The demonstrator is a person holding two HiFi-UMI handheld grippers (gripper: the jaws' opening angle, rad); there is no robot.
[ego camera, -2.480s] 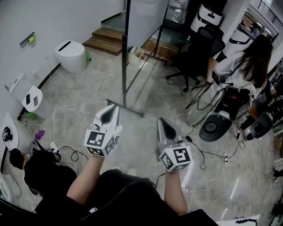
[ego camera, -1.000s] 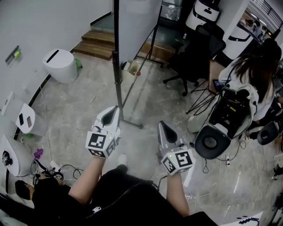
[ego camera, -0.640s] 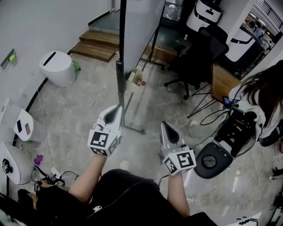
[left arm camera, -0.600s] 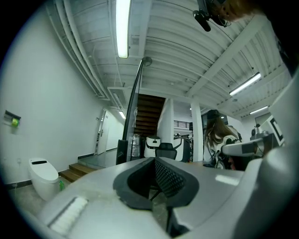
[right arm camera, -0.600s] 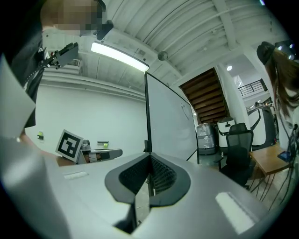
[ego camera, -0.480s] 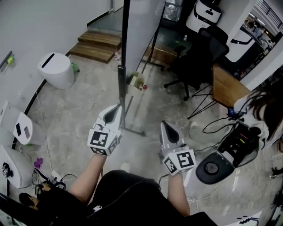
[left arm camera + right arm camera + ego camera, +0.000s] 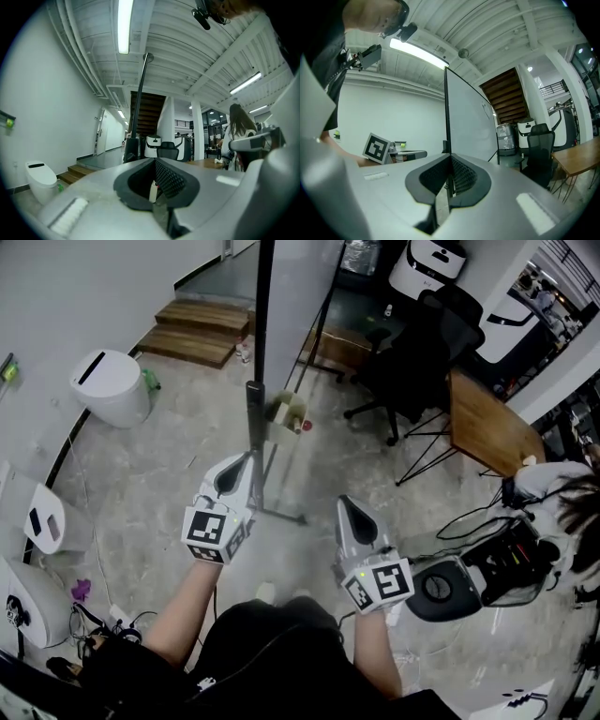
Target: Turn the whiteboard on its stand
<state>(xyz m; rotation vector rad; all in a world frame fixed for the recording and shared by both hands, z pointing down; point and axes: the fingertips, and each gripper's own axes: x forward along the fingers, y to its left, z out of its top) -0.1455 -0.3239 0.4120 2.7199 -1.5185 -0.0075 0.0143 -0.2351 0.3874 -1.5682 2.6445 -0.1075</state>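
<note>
Whiteboard (image 7: pixel 298 296): stands upright on the stone floor (image 7: pixel 169 465), straight ahead of both grippers; its white face is turned to the right and its black edge frame faces the viewer.
Stand (image 7: pixel 254 432): a dark post under the board's near edge, with a foot bar (image 7: pixel 279 515) lying on the floor.
Left gripper (image 7: pixel 242 463): claw clenched with nothing in it; its tip lies just beside the post in the head view. In its own view (image 7: pixel 154 161) the post (image 7: pixel 139 105) rises beyond the tips, apart from them.
Right gripper (image 7: pixel 345 506): claw clenched and empty, well right of the post. Its own view (image 7: pixel 449 157) looks past the tips at the board's edge (image 7: pixel 446 112).
Holder on stand (image 7: pixel 284 412): a small open box fixed beside the post; small things sit in it, one with a red end (image 7: pixel 307 425). They are too small to identify.
White bin (image 7: pixel 106 386): round, with a lid bearing a dark slot, near the left wall; its contents are hidden.
Surroundings: wooden steps (image 7: pixel 202 327) behind the board, a black office chair (image 7: pixel 412 367), a wooden desk (image 7: pixel 492 435) and a round black device (image 7: pixel 439 586) among cables on the right.
Cut off or unclear: the board's top runs out of the head view; the foot bar's near end is hidden behind the left gripper; a person (image 7: pixel 567 498) at the right edge is only partly in view.
</note>
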